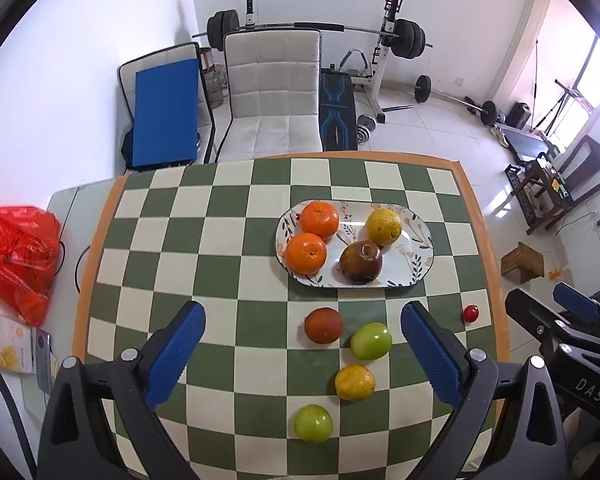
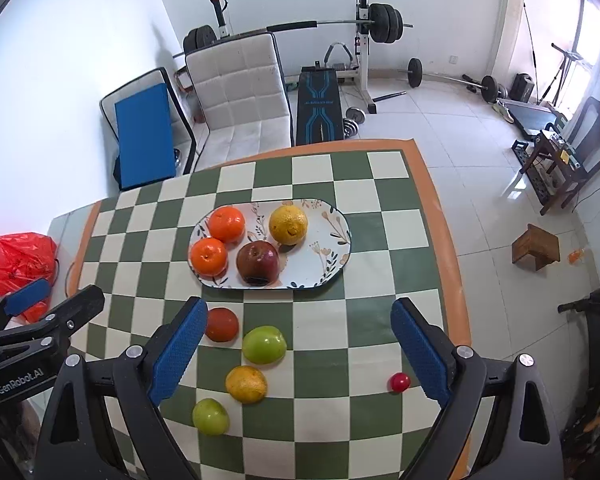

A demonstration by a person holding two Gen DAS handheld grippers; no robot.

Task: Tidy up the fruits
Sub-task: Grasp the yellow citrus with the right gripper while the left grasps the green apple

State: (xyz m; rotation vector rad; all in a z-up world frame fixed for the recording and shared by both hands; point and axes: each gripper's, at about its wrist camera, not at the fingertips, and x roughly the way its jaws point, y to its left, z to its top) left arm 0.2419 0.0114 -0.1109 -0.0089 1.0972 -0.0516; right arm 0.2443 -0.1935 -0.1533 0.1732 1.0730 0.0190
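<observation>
A white padded chair (image 1: 274,92) stands behind the table, a red plastic bag (image 1: 16,256) at its left.

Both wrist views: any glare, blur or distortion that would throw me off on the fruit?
Left wrist: sharp; fisheye bows the table edge, window blown out, faint glare on the plate. Right wrist: sharp too, same bowing, floor glare at right; small highlights on the green apple, soft shadows under the fruit.

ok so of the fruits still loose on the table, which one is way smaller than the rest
The small red fruit, lying alone toward the table's right edge. It is tiny beside the two green apples, the yellow citrus and the dark red fruit clustered left of it.
</observation>
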